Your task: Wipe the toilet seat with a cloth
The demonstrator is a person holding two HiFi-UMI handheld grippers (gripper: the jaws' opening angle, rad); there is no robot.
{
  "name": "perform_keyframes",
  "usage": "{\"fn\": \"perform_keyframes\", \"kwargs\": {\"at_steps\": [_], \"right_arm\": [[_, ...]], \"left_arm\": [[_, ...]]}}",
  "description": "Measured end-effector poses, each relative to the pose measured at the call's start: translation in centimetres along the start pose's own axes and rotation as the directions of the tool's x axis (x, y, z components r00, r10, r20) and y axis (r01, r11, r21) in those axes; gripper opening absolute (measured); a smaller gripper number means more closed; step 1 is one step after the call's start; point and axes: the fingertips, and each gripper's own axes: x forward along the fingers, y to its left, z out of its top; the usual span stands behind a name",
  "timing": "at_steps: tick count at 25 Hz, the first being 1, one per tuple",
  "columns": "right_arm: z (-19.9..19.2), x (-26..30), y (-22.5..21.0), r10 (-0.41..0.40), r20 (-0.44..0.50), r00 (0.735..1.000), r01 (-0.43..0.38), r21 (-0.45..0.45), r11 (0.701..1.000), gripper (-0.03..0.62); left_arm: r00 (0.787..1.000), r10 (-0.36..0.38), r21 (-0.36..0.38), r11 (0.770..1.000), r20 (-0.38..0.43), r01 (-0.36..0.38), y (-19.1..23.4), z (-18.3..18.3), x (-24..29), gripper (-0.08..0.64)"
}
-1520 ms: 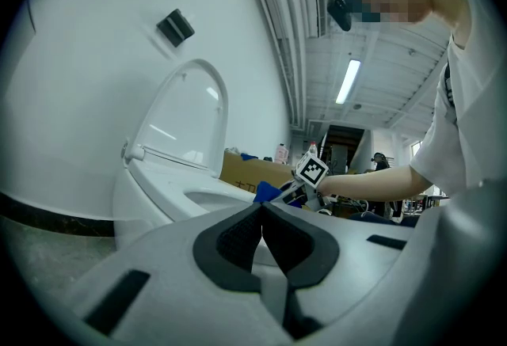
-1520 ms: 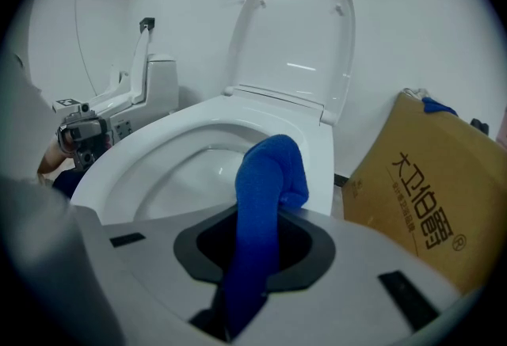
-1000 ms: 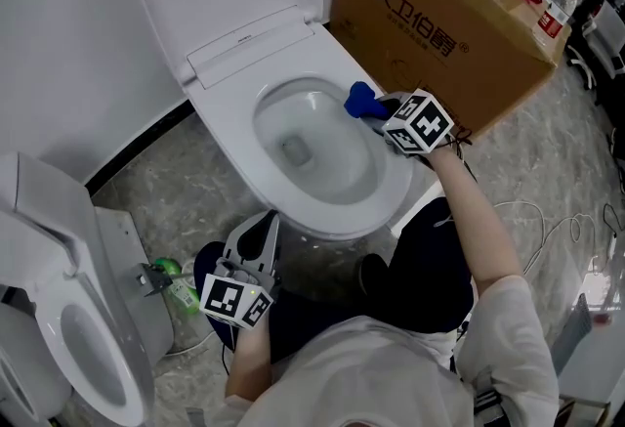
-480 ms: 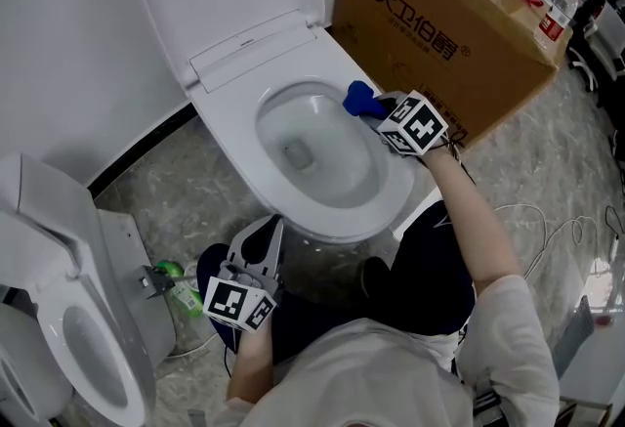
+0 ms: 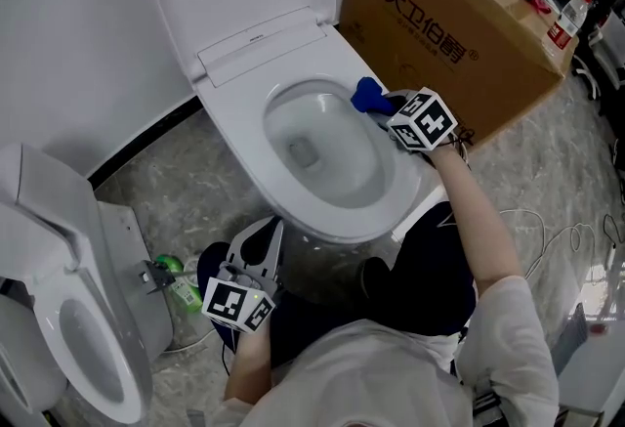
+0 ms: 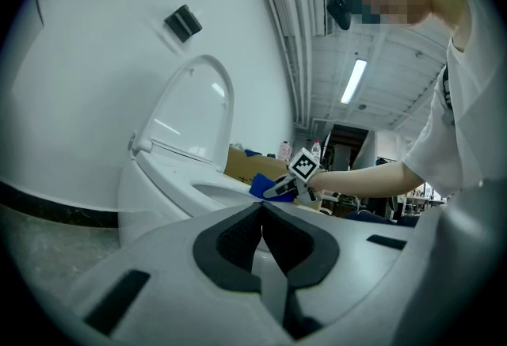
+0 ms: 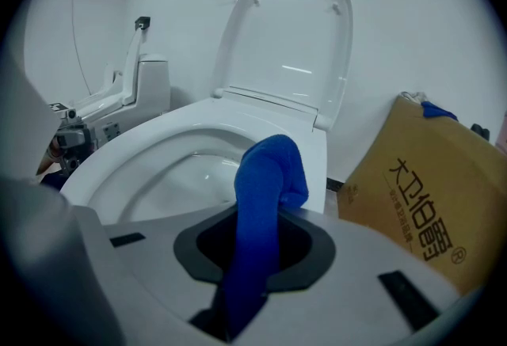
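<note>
A white toilet with its lid up fills the middle of the head view; its seat rings the bowl. My right gripper is shut on a blue cloth, which rests on the seat's right side near the back. In the right gripper view the blue cloth hangs out between the jaws over the seat. My left gripper is held low in front of the toilet, shut with nothing in it. From the left gripper view the seat and the cloth show beyond the closed jaws.
A brown cardboard box stands right of the toilet, with small items on top. A second white toilet stands at the left. A green bottle lies on the marbled floor. Cables trail at the right.
The right gripper with the cloth has stayed at nearly the same spot on the seat's right side; the head view has shifted slightly. The left gripper has not moved.
</note>
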Motion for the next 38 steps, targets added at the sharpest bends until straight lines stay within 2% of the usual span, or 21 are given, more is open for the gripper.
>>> {"fn": "perform_keyframes", "kwargs": {"at_steps": [13,18,29,38], "right_arm": [[1.7,1.7,-1.7,0.011,0.012,1.000,-0.011,0.034,0.999,0.054],[1.6,1.7,-1.7,-0.014,0.016,1.000,0.014,0.006,1.000,0.054],[1.8,1.9,-2.1,0.020,0.016,1.000,-0.021,0.046,0.999,0.054],[3.4,3.6,-3.8,0.022,0.035,0.999,-0.025,0.085,0.996,0.054]], "left_arm": [[1.000,0.005,-0.018,1.000,-0.004,-0.005,0.1,0.0,-0.3,0.005],[1.000,-0.011,-0.015,1.000,-0.007,0.011,-0.3,0.1,-0.1,0.005],[1.000,0.006,-0.016,1.000,-0.002,-0.006,0.1,0.6,-0.5,0.005],[1.000,0.021,-0.024,0.999,-0.011,-0.021,0.4,0.6,-0.6,0.005]]}}
